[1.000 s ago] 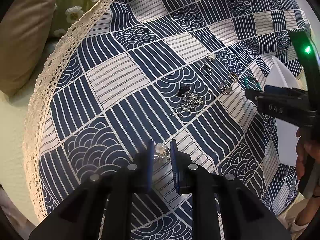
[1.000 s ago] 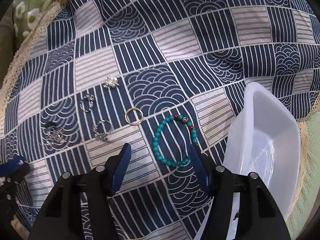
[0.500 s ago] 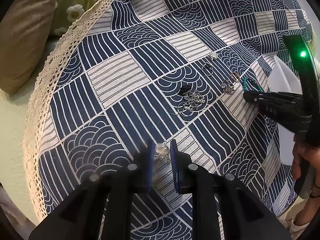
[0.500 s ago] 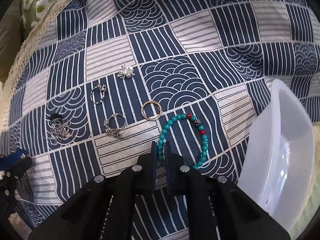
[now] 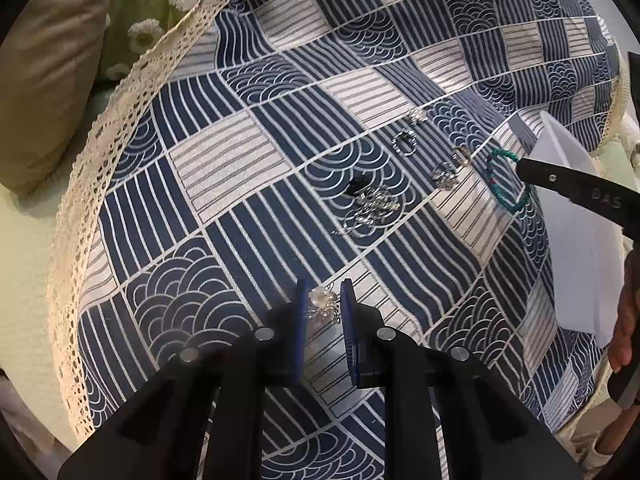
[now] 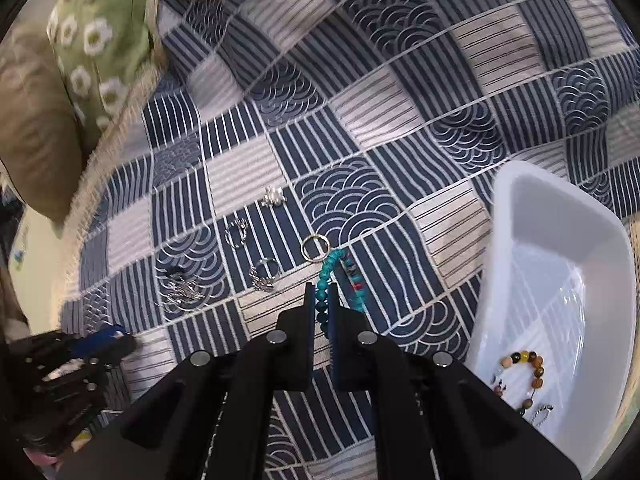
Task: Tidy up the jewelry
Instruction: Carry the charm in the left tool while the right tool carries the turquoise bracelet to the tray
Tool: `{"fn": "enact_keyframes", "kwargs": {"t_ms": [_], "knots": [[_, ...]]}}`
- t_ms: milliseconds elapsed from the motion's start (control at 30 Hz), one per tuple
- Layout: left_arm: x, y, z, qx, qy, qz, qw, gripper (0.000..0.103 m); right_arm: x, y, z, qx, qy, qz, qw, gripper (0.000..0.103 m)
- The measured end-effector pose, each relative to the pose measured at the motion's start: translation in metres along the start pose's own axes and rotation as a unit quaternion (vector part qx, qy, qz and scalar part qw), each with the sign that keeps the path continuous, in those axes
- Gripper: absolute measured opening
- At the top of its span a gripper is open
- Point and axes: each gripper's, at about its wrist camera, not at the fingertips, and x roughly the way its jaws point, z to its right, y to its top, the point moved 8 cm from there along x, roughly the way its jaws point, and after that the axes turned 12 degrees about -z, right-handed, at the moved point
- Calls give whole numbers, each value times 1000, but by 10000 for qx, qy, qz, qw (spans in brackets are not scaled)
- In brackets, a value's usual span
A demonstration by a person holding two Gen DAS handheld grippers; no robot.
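Note:
My right gripper (image 6: 321, 294) is shut on a turquoise bead bracelet (image 6: 329, 270) and holds it lifted off the blue patterned cloth; the bracelet also shows in the left wrist view (image 5: 505, 178). My left gripper (image 5: 323, 304) is shut on a pearl-and-silver brooch (image 5: 323, 299). On the cloth lie a gold ring (image 6: 315, 247), a silver ring (image 6: 264, 274), a twisted ring (image 6: 237, 233), a small silver brooch (image 6: 274, 197) and a pile of silver pieces (image 6: 182, 286). A white tray (image 6: 560, 240) at the right holds a brown bead bracelet (image 6: 528, 368).
The cloth has a lace edge (image 5: 120, 104) on the left, with a green daisy pillow (image 6: 96, 32) and a brown cushion (image 5: 48, 72) beyond it. A hand (image 5: 624, 320) holds the right gripper beside the tray.
My right gripper closed on the turquoise bracelet and lifted it, so it now hangs bunched. The left gripper stays shut on the pearl brooch.

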Motion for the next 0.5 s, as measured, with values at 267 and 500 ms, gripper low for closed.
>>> {"fn": "enact_keyframes", "kwargs": {"t_ms": [267, 500], "knots": [[-55, 13, 59, 607, -55, 488, 9969, 15, -64, -5, 31, 365, 85, 625, 9973, 7], [-93, 42, 166, 1419, -518, 743, 9857, 16, -99, -47, 96, 1019, -116, 908, 9906, 7]]}}
